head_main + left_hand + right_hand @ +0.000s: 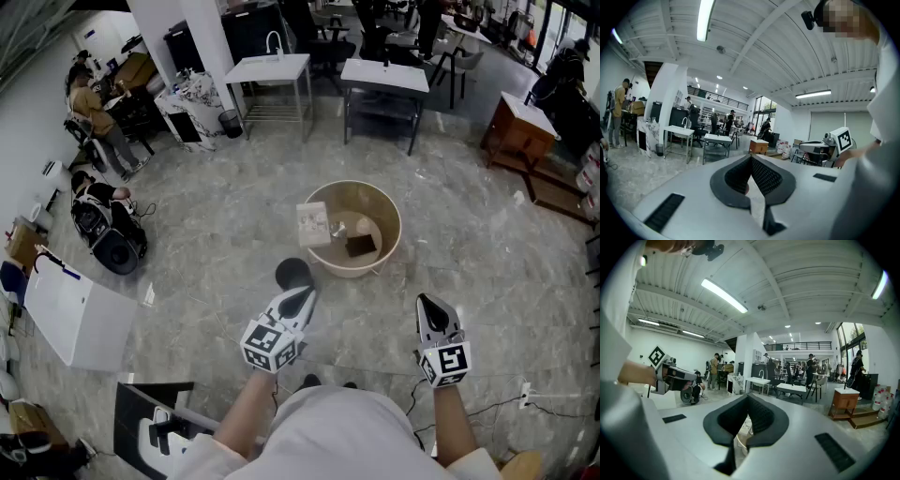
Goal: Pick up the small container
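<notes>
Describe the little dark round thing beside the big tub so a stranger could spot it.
Find the big round beige tub on the grey stone floor. Just outside its near left side stands a small dark round container, ahead of the left tool. Unlike the pale box on the tub's rim and the brown block inside, it is dark, round and outside the tub.

Grey with pale marble veining across the floor (206, 253). Beige on the round tub (397, 225), dark brown on the block (360, 246) inside, cream on the box (313, 225) at its rim. Black on the round thing (293, 273) nearby. White with black pads on left claw (307, 294) and right claw (424, 302); black-and-white squares on their marker cubes (272, 347).
</notes>
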`<state>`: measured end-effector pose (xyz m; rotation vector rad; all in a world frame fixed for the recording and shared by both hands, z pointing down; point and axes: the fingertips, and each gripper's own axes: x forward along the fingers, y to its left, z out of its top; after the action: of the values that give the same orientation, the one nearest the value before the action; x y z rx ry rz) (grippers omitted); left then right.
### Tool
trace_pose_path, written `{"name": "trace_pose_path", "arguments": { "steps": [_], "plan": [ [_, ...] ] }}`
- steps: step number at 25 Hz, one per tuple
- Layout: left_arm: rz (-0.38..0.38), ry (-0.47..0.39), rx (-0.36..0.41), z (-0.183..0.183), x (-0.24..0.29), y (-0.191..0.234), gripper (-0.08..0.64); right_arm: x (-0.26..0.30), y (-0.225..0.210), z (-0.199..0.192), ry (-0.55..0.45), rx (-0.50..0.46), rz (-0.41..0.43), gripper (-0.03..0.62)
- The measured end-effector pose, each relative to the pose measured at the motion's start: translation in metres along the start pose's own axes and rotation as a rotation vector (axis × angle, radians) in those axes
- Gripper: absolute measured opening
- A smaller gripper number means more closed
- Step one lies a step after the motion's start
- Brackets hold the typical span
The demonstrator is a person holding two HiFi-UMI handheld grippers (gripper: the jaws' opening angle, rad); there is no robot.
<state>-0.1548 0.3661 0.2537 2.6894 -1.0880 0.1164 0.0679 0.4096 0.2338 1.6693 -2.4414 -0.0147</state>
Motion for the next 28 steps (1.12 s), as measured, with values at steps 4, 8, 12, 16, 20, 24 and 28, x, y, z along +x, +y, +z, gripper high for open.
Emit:
{"name": "trace_pose_path", "arguments": {
  "steps": [4,8,12,16,20,24,28],
  "plan": [
    [-0.002,0.000,0.001,0.001,0.002,0.000,0.015,0.001,-0.002,0.002,-0.006,0.009,-0.001,0.012],
    [-0.003,-0.002,-0.001,0.000,0.000,-0.002,0.015,-0.001,0.001,0.001,-0.009,0.018,0.005,0.012],
    [-0.008,-0.008,-0.003,0.001,-0.001,-0.005,0.015,-0.004,0.003,0.001,-0.012,0.025,0.007,0.012],
    [-0.044,-0.028,-0.019,0.005,-0.001,-0.010,0.015,-0.004,0.003,0.001,-0.016,0.039,0.007,0.012],
    [-0.046,-0.028,-0.027,0.006,0.001,-0.012,0.015,-0.009,-0.001,0.004,-0.034,0.050,-0.018,0.014],
    [-0.054,-0.042,-0.074,0.007,0.001,-0.010,0.057,-0.011,-0.003,0.003,-0.041,0.068,-0.006,0.121],
    [-0.065,-0.055,-0.095,0.006,0.003,-0.010,0.152,-0.014,-0.007,-0.001,-0.036,0.074,-0.011,0.169]
  ]
}}
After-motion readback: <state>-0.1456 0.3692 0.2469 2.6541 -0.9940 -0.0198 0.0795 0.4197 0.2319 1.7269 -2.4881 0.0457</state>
